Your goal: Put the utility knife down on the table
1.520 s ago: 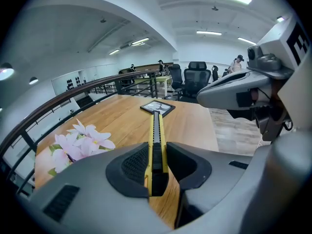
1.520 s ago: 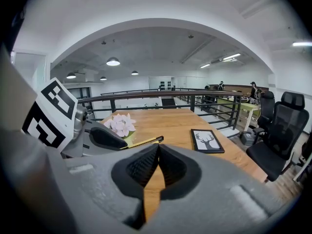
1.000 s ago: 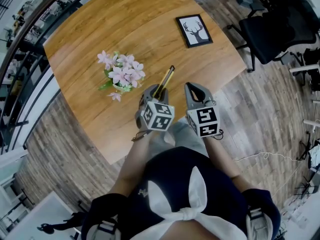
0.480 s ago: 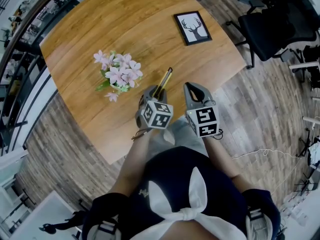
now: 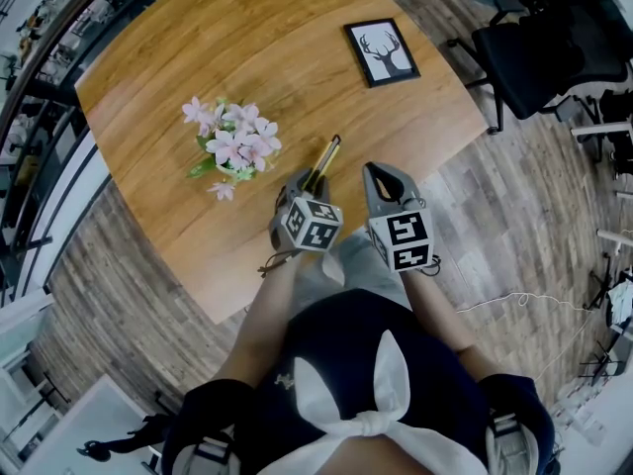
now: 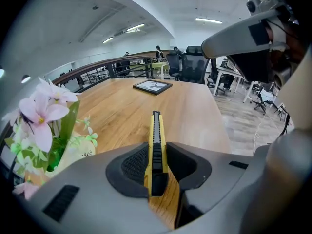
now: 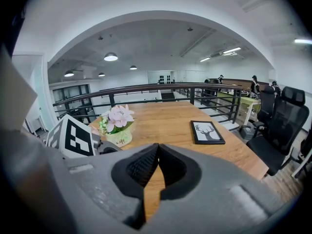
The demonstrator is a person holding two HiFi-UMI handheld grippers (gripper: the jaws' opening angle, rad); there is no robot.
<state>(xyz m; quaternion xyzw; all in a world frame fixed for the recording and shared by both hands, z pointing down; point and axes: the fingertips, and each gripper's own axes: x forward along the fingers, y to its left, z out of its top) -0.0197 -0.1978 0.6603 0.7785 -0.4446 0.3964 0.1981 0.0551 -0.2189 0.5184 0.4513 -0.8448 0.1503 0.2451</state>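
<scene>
Your left gripper (image 5: 305, 181) is pinching the utility knife (image 5: 329, 154). In the left gripper view both pads press the yellow body from either side, with the black slider strip facing up. The rear end of the utility knife (image 6: 156, 130) sits between the jaws of the left gripper (image 6: 157, 156). The rest sticks straight out ahead of them, over the table (image 6: 195, 111).

In the head view the knife lies over the near part of the table (image 5: 247, 47), just right of the flower pot (image 5: 232, 146), and angles away from you toward the picture frame (image 5: 382, 53). Can't tell from any view whether its far tip touches the wood. The knife is not yet released.

Your right gripper (image 5: 381, 173) is beside the left one, near it but apart. Its marker cube (image 5: 402, 240) is toward you. In the right gripper view, the jaws of the right gripper (image 7: 157, 146) are pressed together at the tips with nothing between them. Only table wood (image 7: 170, 126) shows through the gap lower down.

That view also shows the left gripper's marker cube (image 7: 73, 135) at left, with the flower pot (image 7: 117, 123) behind it. The picture frame (image 7: 207, 132), which shows a deer, lies flat further out to the right. An office chair (image 7: 285, 116) stands past the table edge.

The left gripper view has the pink flowers (image 6: 44, 126) close on the left and the frame (image 6: 152, 86) far ahead.
</scene>
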